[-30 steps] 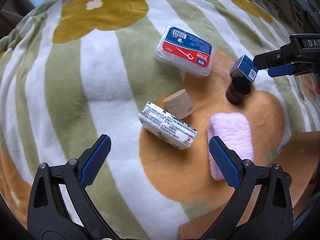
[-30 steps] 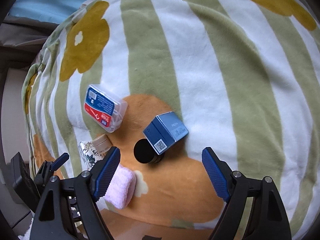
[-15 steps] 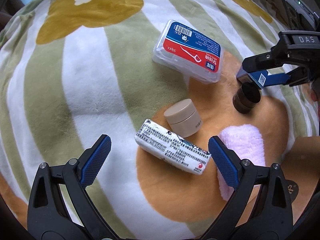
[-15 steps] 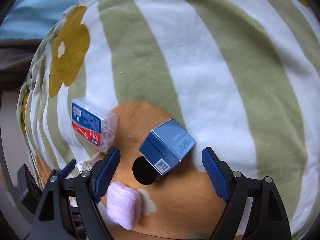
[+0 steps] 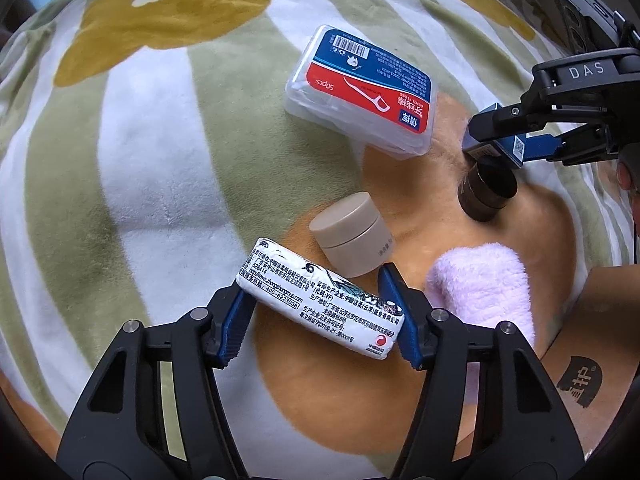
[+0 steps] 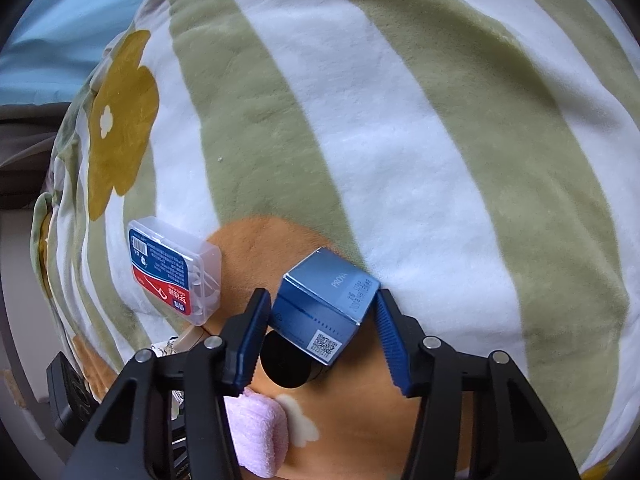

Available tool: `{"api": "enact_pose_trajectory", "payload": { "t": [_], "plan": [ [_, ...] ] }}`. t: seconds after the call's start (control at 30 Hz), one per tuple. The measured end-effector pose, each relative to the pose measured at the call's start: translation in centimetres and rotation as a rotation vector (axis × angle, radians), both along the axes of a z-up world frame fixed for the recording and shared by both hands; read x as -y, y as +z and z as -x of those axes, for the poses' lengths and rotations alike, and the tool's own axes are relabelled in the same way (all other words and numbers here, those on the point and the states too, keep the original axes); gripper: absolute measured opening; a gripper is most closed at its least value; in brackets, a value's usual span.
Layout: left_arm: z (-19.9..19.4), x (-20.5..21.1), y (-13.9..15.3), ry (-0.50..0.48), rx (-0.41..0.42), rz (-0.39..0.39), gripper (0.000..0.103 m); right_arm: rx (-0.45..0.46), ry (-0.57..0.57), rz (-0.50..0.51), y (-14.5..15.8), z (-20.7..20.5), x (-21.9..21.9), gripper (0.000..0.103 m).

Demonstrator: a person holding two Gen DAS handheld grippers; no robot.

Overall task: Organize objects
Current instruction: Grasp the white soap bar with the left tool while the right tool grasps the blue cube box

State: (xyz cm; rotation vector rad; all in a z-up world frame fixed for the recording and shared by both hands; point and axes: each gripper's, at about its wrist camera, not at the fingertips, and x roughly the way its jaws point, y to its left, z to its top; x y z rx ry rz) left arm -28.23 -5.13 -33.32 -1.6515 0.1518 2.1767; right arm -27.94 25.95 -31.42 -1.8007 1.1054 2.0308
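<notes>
On the striped fleece blanket (image 5: 152, 168), the left gripper (image 5: 316, 320) has its 2 blue pads pressed on both ends of the white tissue pack (image 5: 320, 304), so it is grasping it. The right gripper (image 6: 320, 332) stands around the blue box (image 6: 324, 312); its pads are at the box sides, but I cannot tell if they press it. A dark jar (image 5: 486, 192) touches this box. The beige jar (image 5: 352, 234), the floss pick case (image 5: 360, 88) and the pink towel (image 5: 484, 284) lie near.

setting: home, likely bedroom | surface: plush blanket (image 6: 400, 128), green-white stripes, flower print | clutter: floss-pick box (image 5: 360, 88), cream jar (image 5: 352, 234), tissue pack (image 5: 320, 300), pink towel (image 5: 484, 284)
</notes>
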Motion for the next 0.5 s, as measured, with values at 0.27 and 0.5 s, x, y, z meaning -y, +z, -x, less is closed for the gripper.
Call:
{"api": "enact_pose_trajectory", "payload": {
  "t": [0.27, 0.5],
  "plan": [
    [0.0, 0.7, 1.0, 0.028, 0.003, -0.009, 0.057, -0.010, 0.005, 0.007, 0.6, 0.8, -0.6, 0.045],
    [0.4, 0.9, 2.1, 0.033, -0.019, -0.009, 0.057, -0.042, 0.002, 0.019, 1.6, 1.6, -1.2, 0.042]
  ]
}}
